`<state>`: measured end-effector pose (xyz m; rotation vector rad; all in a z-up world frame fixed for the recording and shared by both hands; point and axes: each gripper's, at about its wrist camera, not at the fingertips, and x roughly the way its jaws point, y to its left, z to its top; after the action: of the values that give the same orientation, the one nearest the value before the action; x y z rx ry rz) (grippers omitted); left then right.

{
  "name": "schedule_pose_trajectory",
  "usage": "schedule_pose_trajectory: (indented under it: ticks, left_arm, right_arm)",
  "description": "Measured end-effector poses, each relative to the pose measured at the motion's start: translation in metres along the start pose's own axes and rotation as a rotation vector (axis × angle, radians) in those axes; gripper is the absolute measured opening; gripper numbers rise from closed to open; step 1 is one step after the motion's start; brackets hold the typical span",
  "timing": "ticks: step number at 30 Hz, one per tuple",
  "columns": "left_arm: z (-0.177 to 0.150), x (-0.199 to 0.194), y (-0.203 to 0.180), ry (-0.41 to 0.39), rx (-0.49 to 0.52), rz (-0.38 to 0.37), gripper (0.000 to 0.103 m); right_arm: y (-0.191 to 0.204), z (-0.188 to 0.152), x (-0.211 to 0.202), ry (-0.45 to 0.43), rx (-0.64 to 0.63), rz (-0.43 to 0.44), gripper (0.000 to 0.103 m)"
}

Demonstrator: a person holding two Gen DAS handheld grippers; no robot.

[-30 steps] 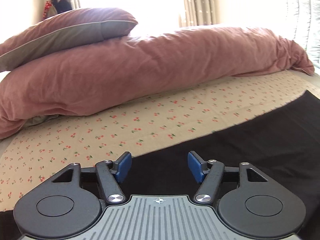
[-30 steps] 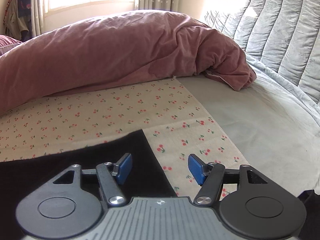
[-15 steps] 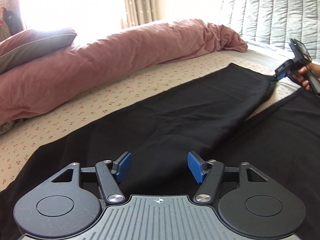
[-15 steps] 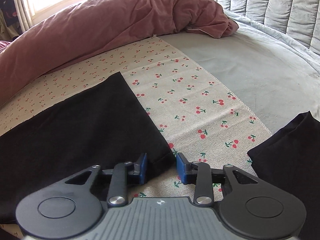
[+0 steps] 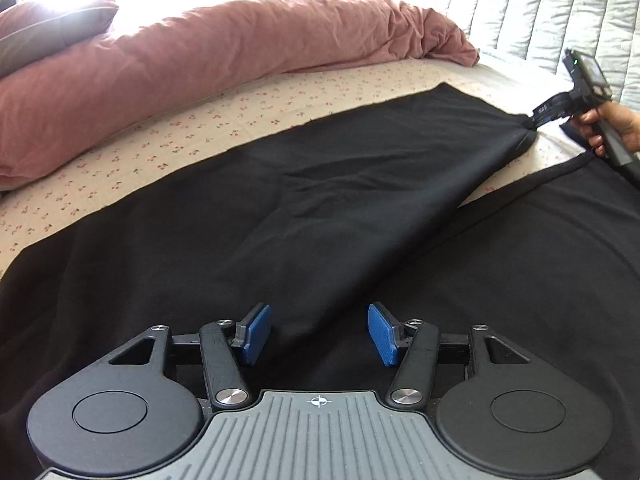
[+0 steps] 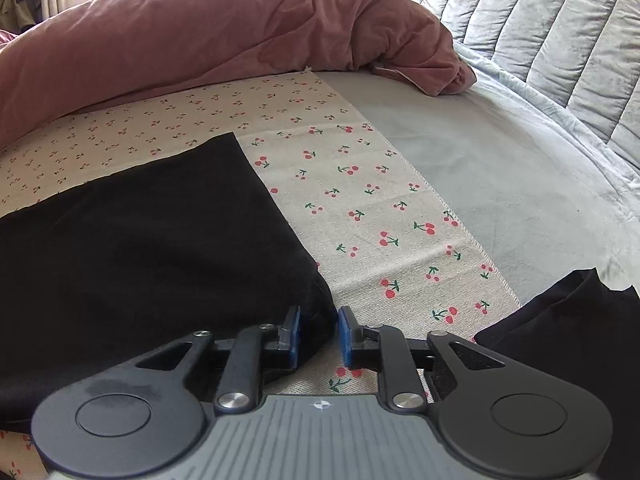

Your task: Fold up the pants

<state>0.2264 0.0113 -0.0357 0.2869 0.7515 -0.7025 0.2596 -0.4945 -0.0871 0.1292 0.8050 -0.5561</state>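
Observation:
Black pants (image 5: 320, 200) lie spread on a cherry-print cloth (image 5: 240, 116) on the bed. My left gripper (image 5: 319, 335) is open, just above the pants near the crotch, holding nothing. My right gripper (image 6: 319, 334) has closed on the hem corner of the far pant leg (image 6: 160, 248); in the left wrist view it (image 5: 538, 118) pinches that hem, which is lifted slightly. The other leg's hem (image 6: 560, 328) lies at the lower right of the right wrist view.
A rolled pink duvet (image 5: 224, 52) lies along the far side of the bed, with a pillow (image 5: 48, 36) at its left. A grey quilted headboard (image 6: 540, 40) and grey sheet (image 6: 500, 168) are to the right.
My right gripper has closed on the hem corner and raised it a little. My left gripper has swung right and come down lower over the pants, still open.

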Motion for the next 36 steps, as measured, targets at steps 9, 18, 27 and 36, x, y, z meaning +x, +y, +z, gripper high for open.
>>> schedule_pose_trajectory:
  ticks: [9, 18, 27, 36]
  left_arm:
    - [-0.043, -0.079, 0.128, -0.059, -0.29, 0.463, 0.068]
    - [-0.096, -0.092, 0.275, -0.012, -0.555, 0.718, 0.065]
    - [-0.099, -0.078, 0.293, -0.096, -0.624, 0.56, 0.007]
    - [-0.096, -0.067, 0.291, -0.06, -0.535, 0.742, 0.012]
  right_arm:
    - [0.011, 0.017, -0.001, -0.047, -0.037, 0.026, 0.046]
    - [0.039, 0.038, 0.034, -0.05, 0.003, 0.073, 0.047]
    - [0.052, 0.04, 0.046, -0.139, -0.055, 0.134, 0.006]
    - [0.054, 0.043, 0.047, -0.13, -0.017, 0.11, 0.002]
